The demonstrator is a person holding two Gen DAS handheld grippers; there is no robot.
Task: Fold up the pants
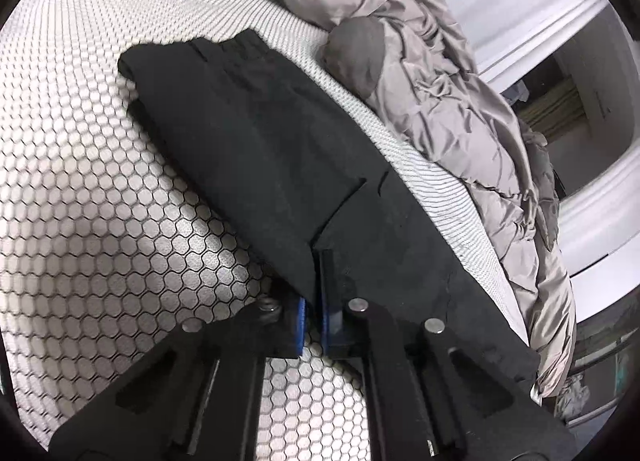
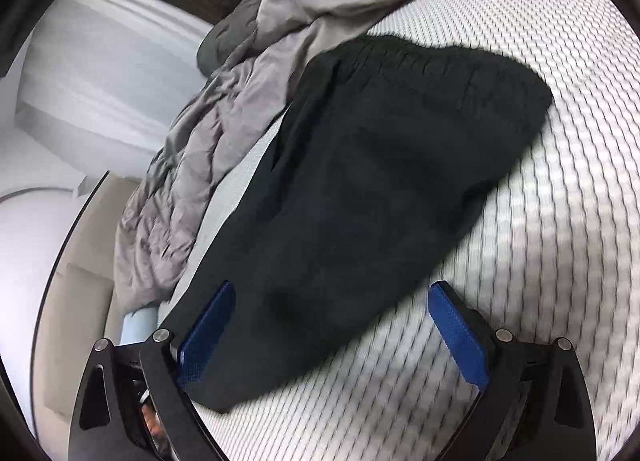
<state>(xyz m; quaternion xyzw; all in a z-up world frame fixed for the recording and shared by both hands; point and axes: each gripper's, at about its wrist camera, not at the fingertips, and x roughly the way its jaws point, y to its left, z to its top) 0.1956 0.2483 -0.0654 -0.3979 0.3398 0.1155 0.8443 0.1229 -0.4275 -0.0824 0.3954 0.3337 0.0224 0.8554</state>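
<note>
Black pants [image 1: 256, 141] lie lengthwise, waistband far, hem near — left gripper [image 1: 314, 261] pinched together on hem fabric; right gripper [image 2: 332, 317] spread wide, straddling near end, untouching.

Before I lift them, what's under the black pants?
The black pants lie on the honeycomb-patterned mattress, which shows all around them. Whatever sits directly beneath the cloth is covered. The grey quilt lies beside them, not under.
</note>
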